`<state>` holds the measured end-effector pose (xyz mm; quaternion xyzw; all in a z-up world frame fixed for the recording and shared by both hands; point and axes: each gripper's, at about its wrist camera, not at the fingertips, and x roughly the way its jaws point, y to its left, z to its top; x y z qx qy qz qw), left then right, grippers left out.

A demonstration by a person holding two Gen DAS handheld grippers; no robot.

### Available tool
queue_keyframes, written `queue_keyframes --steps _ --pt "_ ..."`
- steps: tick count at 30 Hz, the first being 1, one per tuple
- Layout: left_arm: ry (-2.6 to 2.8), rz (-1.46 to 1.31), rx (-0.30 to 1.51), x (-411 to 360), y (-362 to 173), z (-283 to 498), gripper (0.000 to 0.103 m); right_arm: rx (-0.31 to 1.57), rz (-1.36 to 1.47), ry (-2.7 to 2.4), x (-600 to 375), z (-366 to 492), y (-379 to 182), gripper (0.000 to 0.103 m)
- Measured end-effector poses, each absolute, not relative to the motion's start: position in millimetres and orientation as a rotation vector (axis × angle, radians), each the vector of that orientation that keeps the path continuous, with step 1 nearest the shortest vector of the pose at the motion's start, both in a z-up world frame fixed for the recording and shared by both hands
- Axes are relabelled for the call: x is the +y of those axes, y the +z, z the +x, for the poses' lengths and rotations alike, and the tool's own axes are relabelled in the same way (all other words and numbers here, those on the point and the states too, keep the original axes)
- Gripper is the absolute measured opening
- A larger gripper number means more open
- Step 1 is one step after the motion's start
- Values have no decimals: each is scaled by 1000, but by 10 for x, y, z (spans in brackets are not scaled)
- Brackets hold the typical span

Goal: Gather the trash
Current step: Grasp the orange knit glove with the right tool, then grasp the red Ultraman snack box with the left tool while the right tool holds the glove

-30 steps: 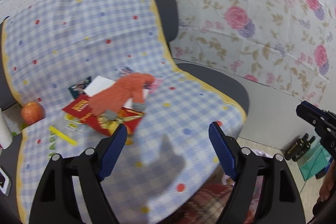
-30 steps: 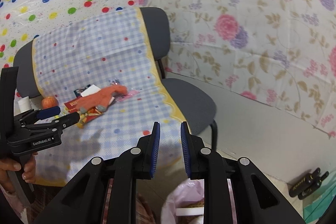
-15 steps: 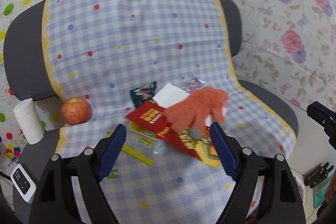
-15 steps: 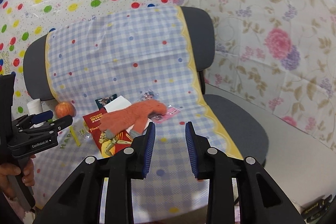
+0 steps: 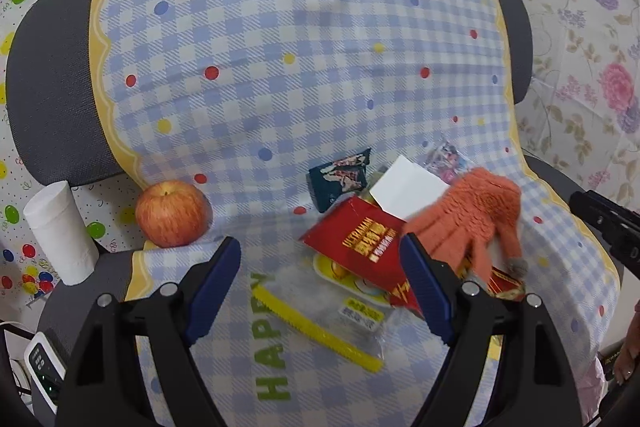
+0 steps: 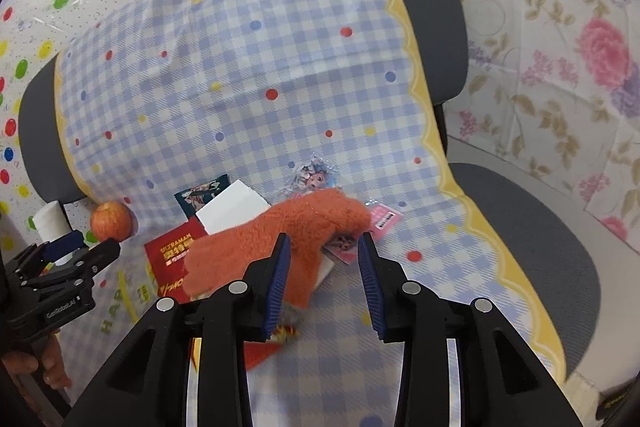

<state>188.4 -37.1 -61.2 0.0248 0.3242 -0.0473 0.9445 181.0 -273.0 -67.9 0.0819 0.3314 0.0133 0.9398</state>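
A litter pile lies on the checked cloth (image 5: 280,67) over the chair seat. A red packet (image 5: 360,243) sits under a white card (image 5: 404,187) and an orange knit glove (image 5: 472,215). A clear bag with a yellow zip strip (image 5: 320,323) lies in front, a dark wrapper (image 5: 340,175) behind. My left gripper (image 5: 320,279) hovers open above the clear bag, nothing between its pads. My right gripper (image 6: 324,263) hangs over the orange glove (image 6: 288,235) and a pink wrapper (image 6: 384,219); its jaws are opening, with no grip on anything.
A red apple (image 5: 172,213) rests at the cloth's left edge, next to a white paper roll (image 5: 60,231). A white device (image 5: 42,367) lies at lower left. The grey seat (image 6: 540,247) is bare on the right. Patterned sheets cover the walls behind.
Both grippers have swung from beside the chair to above the litter pile, which now looks larger and nearer. The right jaws have spread wider apart. The left jaws kept their gap.
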Motion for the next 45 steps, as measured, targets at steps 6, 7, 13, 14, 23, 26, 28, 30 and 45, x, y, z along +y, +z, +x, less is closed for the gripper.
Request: queue_keyframes --steps 6,7,13,14,23,26,28,30,45 --pt "-79 49 681 -351 -698 2117 79 756 193 40 -2656 2222 -932 37" --pt "-77 50 686 -347 -717 2143 79 773 198 41 -2644 2275 -971 37" --pt "-64 42 715 -290 -819 2209 79 848 238 45 -2625 2484 -1160 37" --pt "-61 41 719 -278 -826 2207 79 852 245 47 -2625 2501 -1172 35" --pt "-46 44 704 -201 -704 2029 79 609 174 23 -2649 2090 -527 9" --pt "-62 44 704 -255 -670 1931 79 548 143 -13 -2751 1902 -307 9" --pt "-78 44 707 -326 -662 1844 79 520 99 -51 -2814 1744 -182 9" --pt "-111 31 718 -417 -668 1756 79 505 73 -88 -2892 1580 -120 9" --pt "-215 -69 882 -1078 -1044 1625 63 569 97 -92 -3113 1130 -504 9"
